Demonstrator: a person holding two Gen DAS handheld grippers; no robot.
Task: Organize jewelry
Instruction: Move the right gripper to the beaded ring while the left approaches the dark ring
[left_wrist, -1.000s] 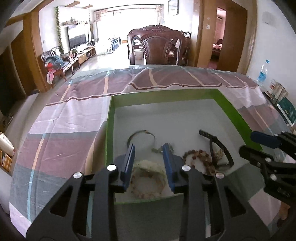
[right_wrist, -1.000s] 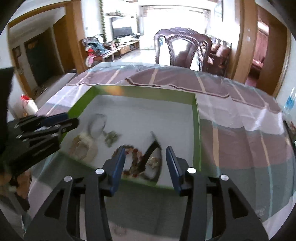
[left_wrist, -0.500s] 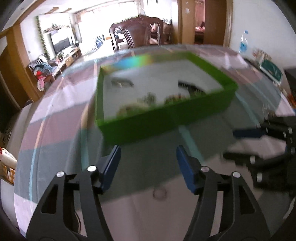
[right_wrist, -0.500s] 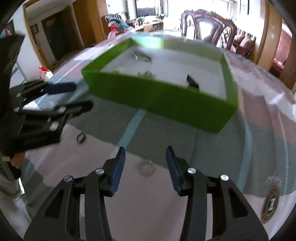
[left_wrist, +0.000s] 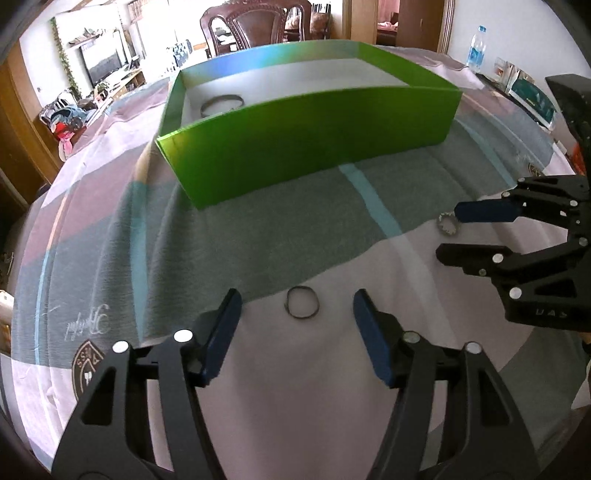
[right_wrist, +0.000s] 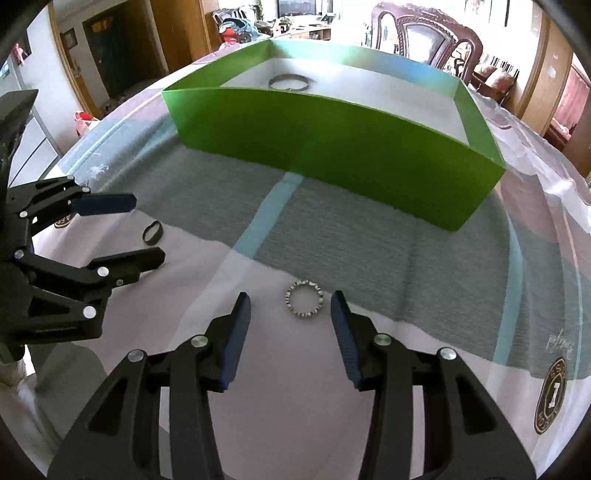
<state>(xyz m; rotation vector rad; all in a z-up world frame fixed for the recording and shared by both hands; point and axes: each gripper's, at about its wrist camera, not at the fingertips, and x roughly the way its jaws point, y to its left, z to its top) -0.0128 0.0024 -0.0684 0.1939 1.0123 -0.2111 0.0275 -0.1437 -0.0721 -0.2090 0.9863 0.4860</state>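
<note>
Both grippers have come down and back from over the green box (left_wrist: 306, 147), where a second ago they hung above the jewelry lying inside it, and now sit low over the cloth-covered tabletop (left_wrist: 258, 236) on the near side of the box. The left gripper (left_wrist: 297, 325) is spread wide, with a thin dark ring (left_wrist: 302, 302) lying flat on the cloth between its blue pads, touched by neither. The right gripper (right_wrist: 290, 317) is likewise spread, bracketing a beaded silver ring (right_wrist: 304, 298) that lies flat just ahead of its fingertips, again without contact. Both rings rest well in front of the box's near wall, the dark one toward the box's left corner and the beaded one toward the middle of that wall. Inside the box only a metal bangle (left_wrist: 222, 105) shows, near the far left corner; the near wall hides whatever else lies within from this low angle. The shift suggests that the pieces already in the box are done with and these two loose rings are next. Each gripper looks lined up for a pinch, though such thin rings flat on soft cloth may slip or tip as the pads close.
</note>
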